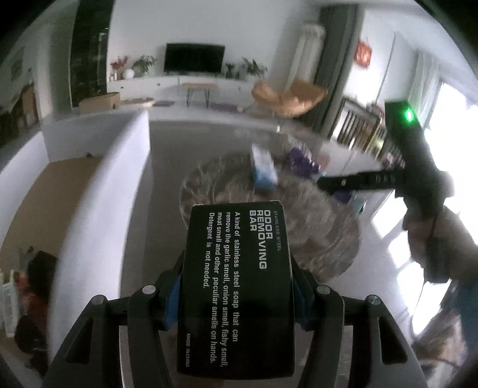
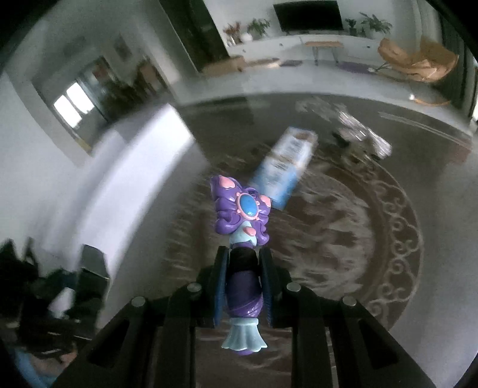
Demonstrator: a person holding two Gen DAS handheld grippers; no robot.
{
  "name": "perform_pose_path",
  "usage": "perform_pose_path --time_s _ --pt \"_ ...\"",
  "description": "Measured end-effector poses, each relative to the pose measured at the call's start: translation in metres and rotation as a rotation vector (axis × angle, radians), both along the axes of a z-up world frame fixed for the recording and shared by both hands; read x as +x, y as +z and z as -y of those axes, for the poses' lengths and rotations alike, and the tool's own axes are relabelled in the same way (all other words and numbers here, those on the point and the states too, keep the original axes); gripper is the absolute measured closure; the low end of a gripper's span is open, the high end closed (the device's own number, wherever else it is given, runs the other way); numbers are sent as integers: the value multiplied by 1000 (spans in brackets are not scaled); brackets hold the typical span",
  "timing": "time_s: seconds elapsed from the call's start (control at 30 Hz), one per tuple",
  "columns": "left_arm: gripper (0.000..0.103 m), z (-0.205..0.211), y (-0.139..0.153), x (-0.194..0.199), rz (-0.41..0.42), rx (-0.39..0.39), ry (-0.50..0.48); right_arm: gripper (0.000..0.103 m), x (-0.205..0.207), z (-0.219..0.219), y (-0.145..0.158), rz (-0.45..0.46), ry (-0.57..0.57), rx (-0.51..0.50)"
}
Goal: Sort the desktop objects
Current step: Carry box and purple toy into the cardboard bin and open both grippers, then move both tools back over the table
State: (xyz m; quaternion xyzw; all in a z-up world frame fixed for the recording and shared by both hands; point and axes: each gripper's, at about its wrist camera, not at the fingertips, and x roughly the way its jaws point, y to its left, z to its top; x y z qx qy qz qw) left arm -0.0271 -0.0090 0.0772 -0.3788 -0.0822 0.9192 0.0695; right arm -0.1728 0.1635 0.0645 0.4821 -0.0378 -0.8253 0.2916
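Grippers pinch lengthwise: left gripper black box, right gripper purple wand head-forward.

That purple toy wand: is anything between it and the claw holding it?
No. The right claw is shut directly on the purple toy wand's handle; nothing visible sits between its pads and the wand.

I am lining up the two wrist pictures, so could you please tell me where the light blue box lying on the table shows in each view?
Left wrist view: the light blue box lies above centre, beyond the black box that the left claw holds.
Right wrist view: the light blue box lies just above centre, behind the purple toy in the right claw.
Shared landmark: the television on the far wall.
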Motion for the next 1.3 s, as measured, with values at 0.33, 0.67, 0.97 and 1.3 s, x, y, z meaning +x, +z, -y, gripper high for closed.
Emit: perform_pose_path --time_s 0.33,0.67,0.97,1.3 --pt "45 145 67 38 -42 -38 253 81 51 162 78 -64 255 -259" --pt "35 250 -29 40 295 -111 492 77 108 338 9 17 468 -24" --pt "31 188 4 54 83 -142 520 9 120 240 39 -269 324 -63" --pt "0 -40 32 38 -73 36 -4 0 117 -18 -58 -278 -181 326"
